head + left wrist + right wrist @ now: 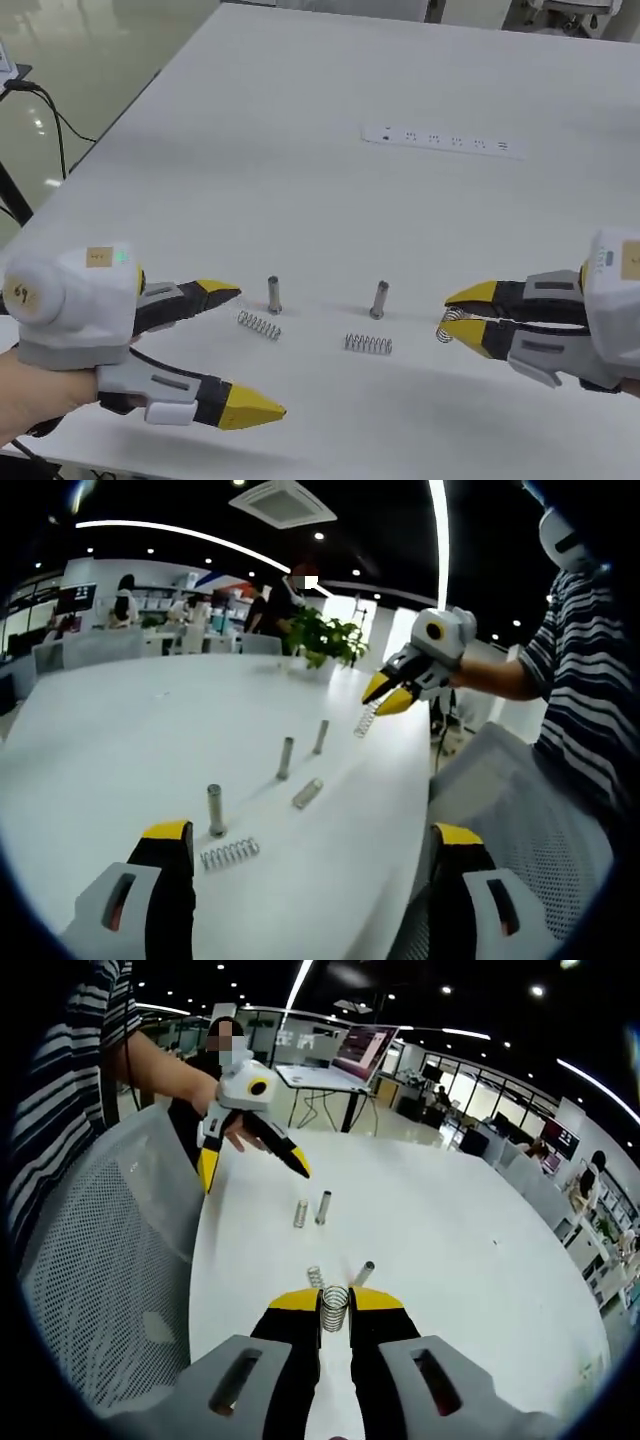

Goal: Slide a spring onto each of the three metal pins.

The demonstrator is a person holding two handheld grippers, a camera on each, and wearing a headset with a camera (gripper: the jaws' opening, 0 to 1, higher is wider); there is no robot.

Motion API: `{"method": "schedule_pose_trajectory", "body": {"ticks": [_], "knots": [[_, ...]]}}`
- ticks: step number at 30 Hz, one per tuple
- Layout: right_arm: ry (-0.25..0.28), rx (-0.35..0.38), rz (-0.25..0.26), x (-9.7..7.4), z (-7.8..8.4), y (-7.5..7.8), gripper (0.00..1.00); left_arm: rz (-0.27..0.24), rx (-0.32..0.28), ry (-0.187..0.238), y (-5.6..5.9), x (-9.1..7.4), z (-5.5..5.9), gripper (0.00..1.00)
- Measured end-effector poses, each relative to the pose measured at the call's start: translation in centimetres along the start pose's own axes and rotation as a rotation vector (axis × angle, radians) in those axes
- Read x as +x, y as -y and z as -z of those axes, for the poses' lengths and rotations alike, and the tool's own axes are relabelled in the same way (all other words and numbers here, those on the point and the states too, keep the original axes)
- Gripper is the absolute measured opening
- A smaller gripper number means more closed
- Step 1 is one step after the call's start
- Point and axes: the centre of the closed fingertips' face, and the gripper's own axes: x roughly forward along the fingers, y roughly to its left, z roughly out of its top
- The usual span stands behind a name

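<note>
Two short metal pins [274, 295] [379, 299] stand upright on the white table [300, 150]. The left gripper view shows three pins in a row [214, 810] [285, 758] [321, 736]. One spring [259, 324] lies by the left pin and another spring [368, 344] lies by the middle pin. My right gripper [452, 315] is shut on a third spring [447, 325], also pinched between the jaws in the right gripper view [334, 1308]. My left gripper [235, 350] hangs open at the lower left, just left of the left pin, holding nothing.
A white power strip [440, 140] lies further back on the table. The table's near edge runs just below both grippers. A grey mesh chair [110, 1260] stands in front of that edge.
</note>
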Motion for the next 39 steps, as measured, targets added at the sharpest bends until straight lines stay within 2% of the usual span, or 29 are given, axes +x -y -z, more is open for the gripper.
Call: {"method": "schedule_pose_trajectory", "body": {"ticks": [4, 8, 13, 15, 23, 27, 32, 36, 39], "knots": [[-0.003, 0.010, 0.009, -0.1, 0.2, 0.5, 0.07, -0.035, -0.003, 0.026, -0.8, -0.4, -0.5, 0.98], [-0.003, 0.033, 0.024, -0.2, 0.5, 1.2, 0.07, -0.051, 0.001, 0.027, -1.1, -0.4, -0.5, 0.98], [-0.001, 0.061, 0.042, -0.5, 0.6, 1.9, 0.07, -0.054, -0.026, 0.044, -1.1, -0.5, -0.5, 0.98], [-0.007, 0.085, 0.042, -0.5, 0.9, 2.2, 0.07, -0.057, -0.022, 0.037, -1.1, -0.6, -0.3, 0.98], [-0.028, 0.158, 0.067, -0.9, 1.9, 3.7, 0.07, -0.075, -0.026, 0.045, -1.7, -1.0, -0.6, 0.98], [-0.033, 0.179, 0.094, -1.1, 2.3, 5.0, 0.07, -0.082, -0.024, 0.043, -1.9, -1.2, -0.5, 0.98], [-0.018, 0.223, 0.155, -1.5, 2.5, 6.8, 0.07, -0.083, -0.027, 0.043, -1.9, -1.3, -0.4, 0.98], [-0.022, 0.239, 0.185, -1.2, 2.9, 7.5, 0.07, -0.097, -0.029, 0.048, -2.2, -1.4, -0.4, 0.98], [-0.021, 0.280, 0.196, -1.0, 3.3, 7.8, 0.07, -0.101, -0.031, 0.051, -2.3, -1.5, -0.4, 0.98]]}}
